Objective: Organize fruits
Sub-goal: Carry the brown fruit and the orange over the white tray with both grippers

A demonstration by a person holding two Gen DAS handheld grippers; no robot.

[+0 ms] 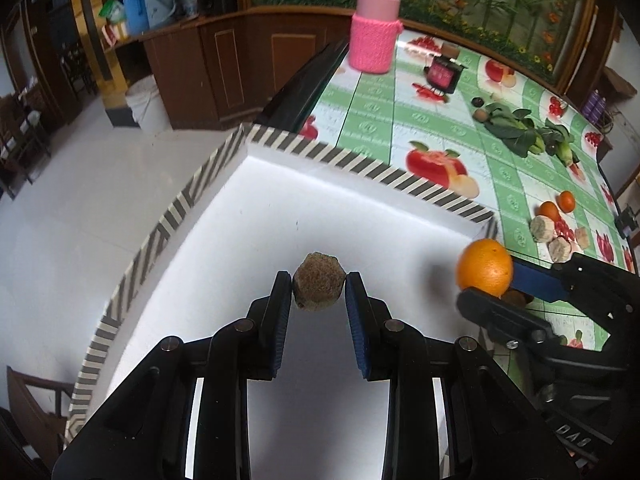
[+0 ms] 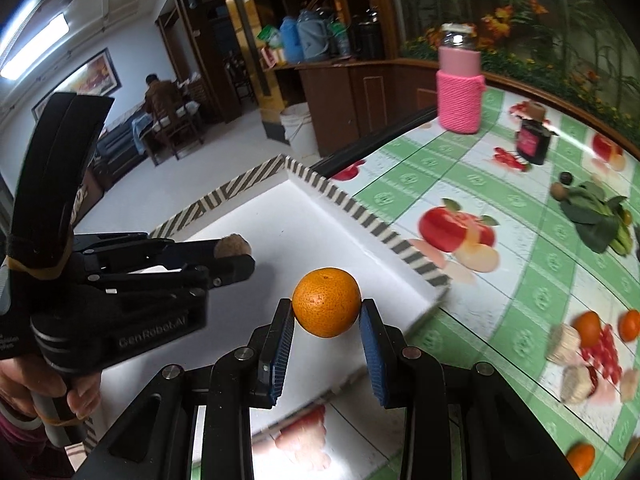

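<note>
My left gripper [image 1: 319,280] is shut on a brown rough fruit [image 1: 319,286] and holds it above the white box [image 1: 248,208] with a striped rim. My right gripper [image 2: 327,307] is shut on an orange [image 2: 326,302] and holds it over the box's right edge. In the left wrist view the orange [image 1: 485,267] sits at the right, in the right gripper [image 1: 492,292]. In the right wrist view the left gripper [image 2: 236,258] is at the left with the brown fruit [image 2: 233,245]. More oranges [image 1: 558,206] and pale cut pieces [image 1: 543,229] lie on the tablecloth.
A pink-sleeved jar [image 1: 374,26] stands at the table's far edge. A dark perfume box [image 1: 444,74], leafy greens [image 1: 520,130] and small brown fruits [image 1: 480,114] lie on the green patterned tablecloth [image 1: 400,120]. A person sits far off [image 2: 158,94]. White floor lies to the left.
</note>
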